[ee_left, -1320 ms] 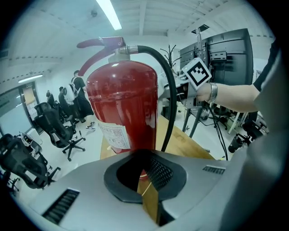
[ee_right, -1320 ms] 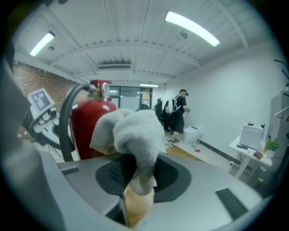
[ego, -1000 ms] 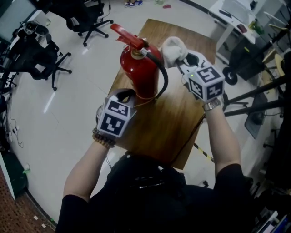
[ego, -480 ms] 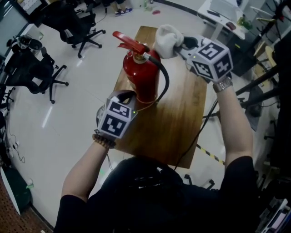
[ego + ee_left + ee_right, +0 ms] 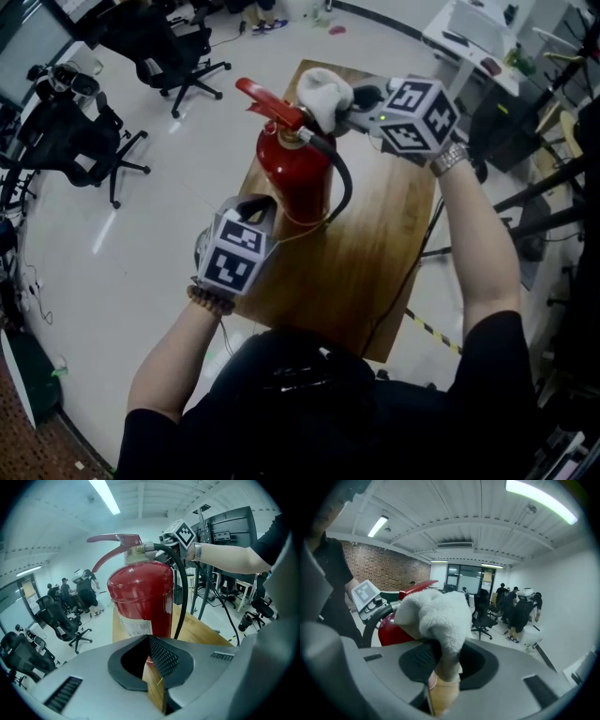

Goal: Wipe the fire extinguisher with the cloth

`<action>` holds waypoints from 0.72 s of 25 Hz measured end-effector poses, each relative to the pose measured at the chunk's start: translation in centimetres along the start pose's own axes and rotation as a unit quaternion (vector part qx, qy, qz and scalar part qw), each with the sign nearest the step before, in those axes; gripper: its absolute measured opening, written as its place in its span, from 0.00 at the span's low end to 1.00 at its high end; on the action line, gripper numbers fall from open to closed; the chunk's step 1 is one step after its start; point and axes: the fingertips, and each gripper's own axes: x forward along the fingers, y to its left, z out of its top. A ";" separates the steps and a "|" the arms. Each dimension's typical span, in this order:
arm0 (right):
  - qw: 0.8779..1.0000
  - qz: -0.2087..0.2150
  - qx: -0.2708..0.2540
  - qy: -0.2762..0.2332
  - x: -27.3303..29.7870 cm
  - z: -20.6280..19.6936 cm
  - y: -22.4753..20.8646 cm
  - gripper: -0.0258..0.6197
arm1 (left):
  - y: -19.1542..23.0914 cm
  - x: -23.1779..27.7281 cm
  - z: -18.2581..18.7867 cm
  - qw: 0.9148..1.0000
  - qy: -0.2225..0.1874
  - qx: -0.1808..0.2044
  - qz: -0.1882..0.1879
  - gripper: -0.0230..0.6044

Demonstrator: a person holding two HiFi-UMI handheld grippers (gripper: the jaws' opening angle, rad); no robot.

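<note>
A red fire extinguisher stands upright on a wooden table, with a red lever on top and a black hose curving down its right side. My right gripper is shut on a white cloth, and the cloth rests against the extinguisher's valve head. In the right gripper view the cloth bulges out of the jaws in front of the red body. My left gripper sits low beside the extinguisher's base, shut and holding nothing. The left gripper view looks up the cylinder.
Black office chairs stand on the pale floor to the left. A white desk and dark stands are at the upper right. Yellow-black tape marks the floor by the table's right edge. Several people stand far off in the room.
My right gripper has carried the cloth leftward, from beside the hose onto the extinguisher's top. The left gripper has stayed by the base.
</note>
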 end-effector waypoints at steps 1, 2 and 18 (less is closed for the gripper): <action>1.000 0.009 0.000 0.003 0.5 -0.4 0.0 0.21 | 0.0 0.2 -0.2 1.000 0.003 -0.002 0.002 0.03; 1.000 0.016 0.001 0.004 0.9 -0.9 -0.1 0.21 | 0.1 0.4 -0.4 1.000 0.006 -0.005 0.003 0.03; 0.994 0.102 -0.008 0.036 5.9 -6.6 0.3 0.21 | 0.3 2.3 -3.1 0.998 0.043 -0.045 0.025 0.03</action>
